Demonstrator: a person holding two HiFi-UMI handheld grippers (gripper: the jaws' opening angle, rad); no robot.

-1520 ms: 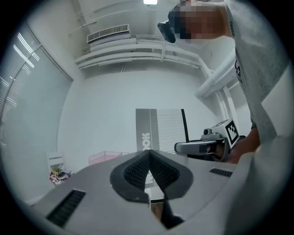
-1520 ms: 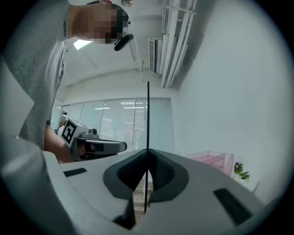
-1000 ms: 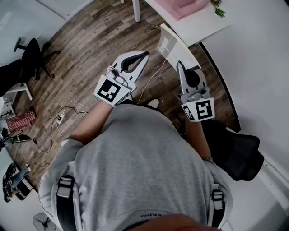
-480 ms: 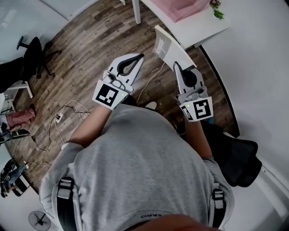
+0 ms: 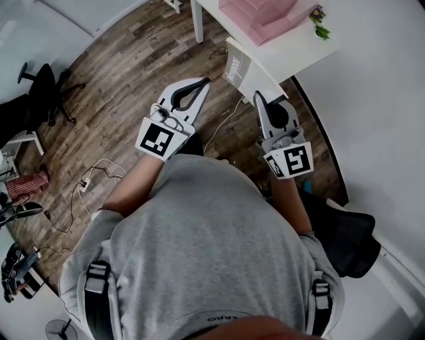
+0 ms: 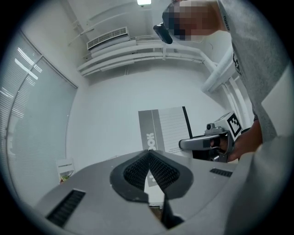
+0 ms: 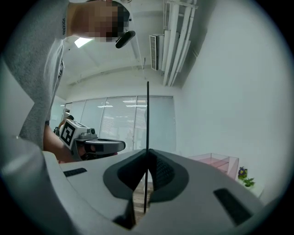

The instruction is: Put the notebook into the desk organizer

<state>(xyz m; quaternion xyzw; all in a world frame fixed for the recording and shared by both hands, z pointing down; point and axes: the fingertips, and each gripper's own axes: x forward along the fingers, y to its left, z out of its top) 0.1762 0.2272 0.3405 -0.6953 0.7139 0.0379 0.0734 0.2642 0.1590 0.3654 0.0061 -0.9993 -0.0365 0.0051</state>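
Note:
The notebook [image 5: 247, 70], grey-covered with a white lined panel, is held up in the air in front of the white table [image 5: 292, 43]. My right gripper [image 5: 257, 98] is shut on its lower edge; in the right gripper view the notebook [image 7: 147, 119] shows edge-on as a thin dark line between the pads. The pink desk organizer [image 5: 262, 13] stands on the table beyond it, and shows low at the right as the organizer [image 7: 216, 160]. My left gripper [image 5: 204, 82] hovers to the left, shut and empty. From its camera the notebook [image 6: 165, 128] faces me.
A small potted plant [image 5: 320, 13] sits on the table's corner. A white wall runs along the right. Cables [image 5: 99, 166] lie on the wooden floor, a black office chair [image 5: 43, 83] stands at the left, and a black seat [image 5: 345, 232] is at the lower right.
Both grippers and the notebook have shifted a little toward the table; more of the table and the pink organizer now shows at the top of the head view.

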